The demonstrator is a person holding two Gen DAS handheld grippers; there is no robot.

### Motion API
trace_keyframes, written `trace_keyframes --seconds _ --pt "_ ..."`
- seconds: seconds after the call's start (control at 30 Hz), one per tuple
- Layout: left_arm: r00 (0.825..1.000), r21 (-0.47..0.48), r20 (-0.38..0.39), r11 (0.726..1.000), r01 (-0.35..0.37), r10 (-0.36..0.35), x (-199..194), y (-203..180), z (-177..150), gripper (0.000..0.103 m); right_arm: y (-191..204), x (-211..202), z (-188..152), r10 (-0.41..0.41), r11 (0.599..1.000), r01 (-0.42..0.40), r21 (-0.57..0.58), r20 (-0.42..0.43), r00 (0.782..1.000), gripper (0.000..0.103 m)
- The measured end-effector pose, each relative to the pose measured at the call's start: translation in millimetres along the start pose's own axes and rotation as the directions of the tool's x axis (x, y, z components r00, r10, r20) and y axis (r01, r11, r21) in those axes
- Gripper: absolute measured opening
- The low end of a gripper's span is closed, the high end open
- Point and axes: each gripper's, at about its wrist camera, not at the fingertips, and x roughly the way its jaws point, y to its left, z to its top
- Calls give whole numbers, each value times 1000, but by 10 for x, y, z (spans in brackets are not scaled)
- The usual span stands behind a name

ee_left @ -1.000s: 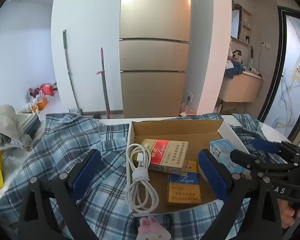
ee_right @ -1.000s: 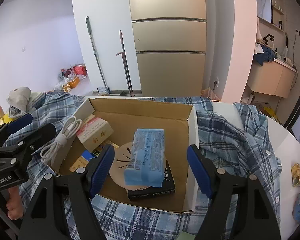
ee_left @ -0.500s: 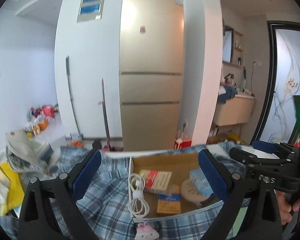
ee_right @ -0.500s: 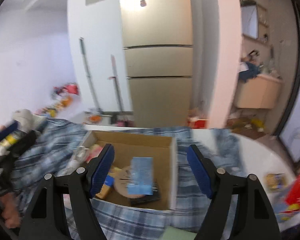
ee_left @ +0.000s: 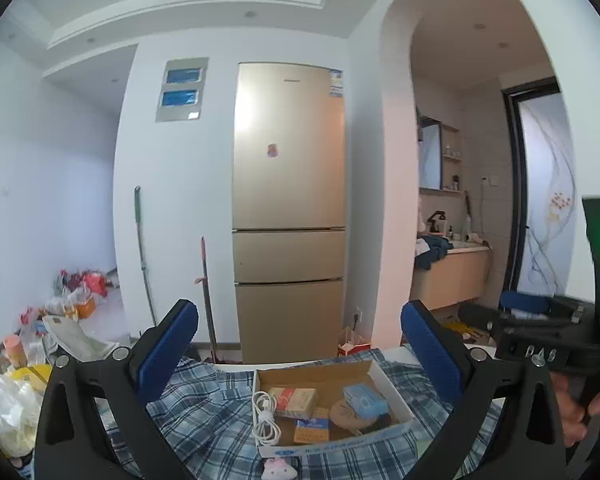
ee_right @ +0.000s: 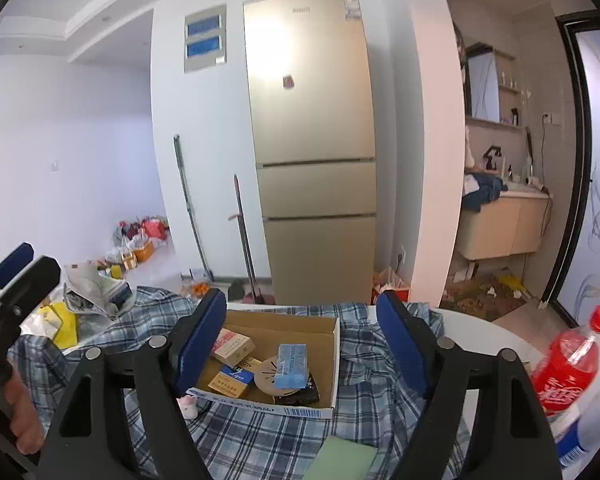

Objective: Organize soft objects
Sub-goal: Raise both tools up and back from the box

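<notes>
Both jaws gape wide and hold nothing, your left gripper [ee_left: 298, 354] and right gripper [ee_right: 302, 344] raised above the cardboard box [ee_right: 334, 336] on the plaid shirt [ee_right: 380, 396], so you seem between steps; next, lower to grasp the shirt.

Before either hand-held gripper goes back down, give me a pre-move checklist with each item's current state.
1. Left hand-held gripper open and empty: ok.
2. Right hand-held gripper open and empty: ok.
3. Cardboard box resting on the plaid shirt, so the shirt is pinned: not ok.
4. White cable coiled inside the box: ok.
5. Red soda bottle upright, off the shirt: ok.
6. Table edge under the shirt: cannot tell.
</notes>
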Motion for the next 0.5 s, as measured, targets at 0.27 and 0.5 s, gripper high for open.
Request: trace_keyframes --seconds 0.27,0.5 --pt "999 61 47 998 13 -16 -331 -173 -150 103 38 -399 -150 -39 999 38 6 110 993 102" --pt "999 59 27 998 32 -33 -395 -161 -408 103 33 -389 -352 -25 999 24 23 53 998 102"
